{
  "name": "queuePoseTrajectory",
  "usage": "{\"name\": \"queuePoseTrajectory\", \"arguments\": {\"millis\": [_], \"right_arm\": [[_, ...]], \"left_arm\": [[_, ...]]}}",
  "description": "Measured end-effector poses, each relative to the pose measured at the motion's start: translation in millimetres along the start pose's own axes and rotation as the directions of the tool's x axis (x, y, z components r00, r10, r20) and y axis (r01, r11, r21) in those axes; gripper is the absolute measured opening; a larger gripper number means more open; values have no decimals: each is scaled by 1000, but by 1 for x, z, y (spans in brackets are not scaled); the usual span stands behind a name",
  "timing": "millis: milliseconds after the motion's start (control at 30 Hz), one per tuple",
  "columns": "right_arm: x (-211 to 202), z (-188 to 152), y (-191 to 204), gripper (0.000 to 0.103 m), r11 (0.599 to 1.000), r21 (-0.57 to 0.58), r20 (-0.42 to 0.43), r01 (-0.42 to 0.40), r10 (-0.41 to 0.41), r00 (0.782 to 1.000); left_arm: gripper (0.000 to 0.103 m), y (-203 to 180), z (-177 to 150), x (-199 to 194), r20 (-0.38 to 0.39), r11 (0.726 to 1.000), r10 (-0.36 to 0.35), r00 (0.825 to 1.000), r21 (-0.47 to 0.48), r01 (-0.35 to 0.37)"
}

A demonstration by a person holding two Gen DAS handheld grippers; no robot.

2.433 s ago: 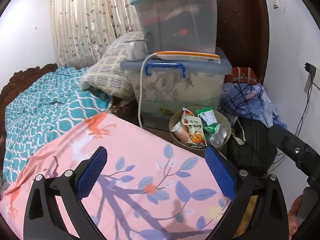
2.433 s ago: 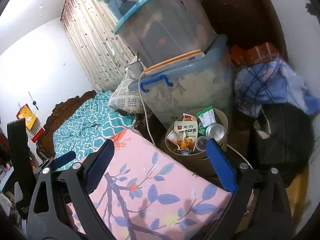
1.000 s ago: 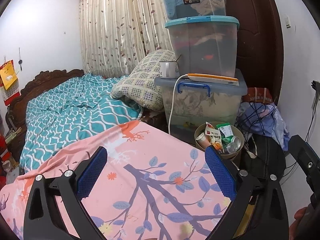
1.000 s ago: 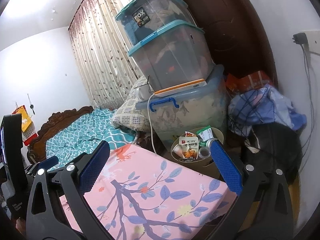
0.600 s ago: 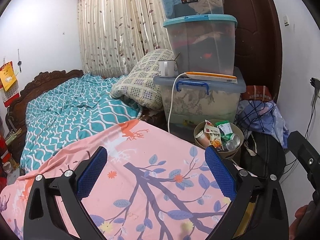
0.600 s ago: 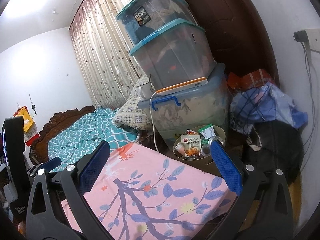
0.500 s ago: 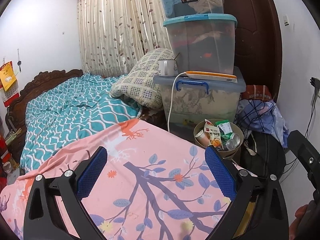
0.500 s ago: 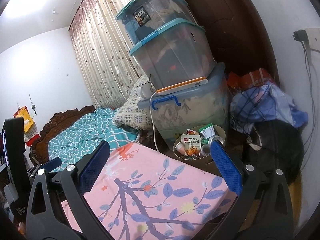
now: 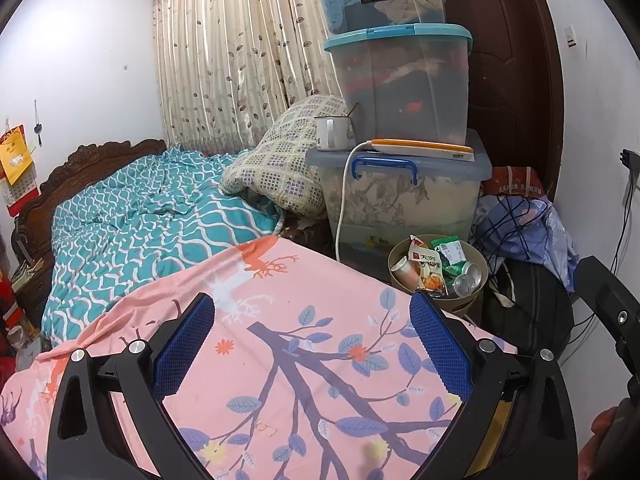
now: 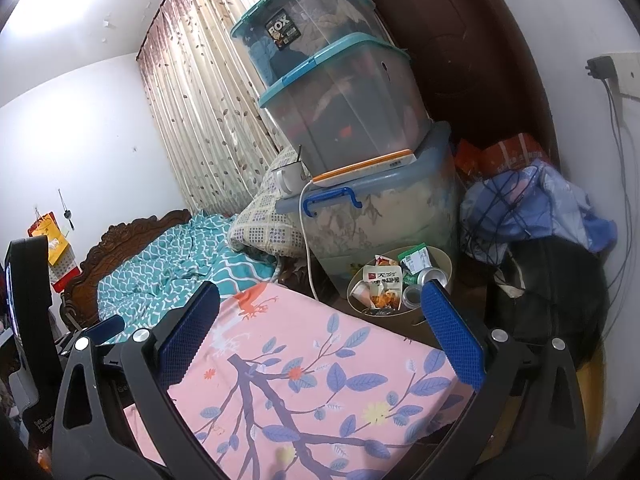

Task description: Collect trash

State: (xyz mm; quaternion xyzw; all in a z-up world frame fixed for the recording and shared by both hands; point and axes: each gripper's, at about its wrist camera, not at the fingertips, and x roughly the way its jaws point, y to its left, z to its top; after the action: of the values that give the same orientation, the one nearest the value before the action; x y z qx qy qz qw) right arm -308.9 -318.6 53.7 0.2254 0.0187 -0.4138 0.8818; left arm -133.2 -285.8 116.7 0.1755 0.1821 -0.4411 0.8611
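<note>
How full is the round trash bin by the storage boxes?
Nearly full: snack wrappers and cans reach the trash bin rim.

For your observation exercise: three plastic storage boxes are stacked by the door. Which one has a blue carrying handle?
The bottom box, with the grey-blue lid. Its blue handle faces forward; the two boxes above have teal lids and no visible handle.

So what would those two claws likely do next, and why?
Probably look around for more litter. Both the left gripper and right gripper are open and empty over the pink blanket, and the bin already holds wrappers and cans.
</note>
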Motion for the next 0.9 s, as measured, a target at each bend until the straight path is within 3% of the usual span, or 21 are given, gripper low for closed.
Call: {"name": "queuePoseTrajectory", "arguments": {"millis": [900], "right_arm": [[3,-4,0,100,1000,4,-9,1,-1,1000]], "left_arm": [[94,5,-6,-2,-1,1000,3,1000,6,-3]]}}
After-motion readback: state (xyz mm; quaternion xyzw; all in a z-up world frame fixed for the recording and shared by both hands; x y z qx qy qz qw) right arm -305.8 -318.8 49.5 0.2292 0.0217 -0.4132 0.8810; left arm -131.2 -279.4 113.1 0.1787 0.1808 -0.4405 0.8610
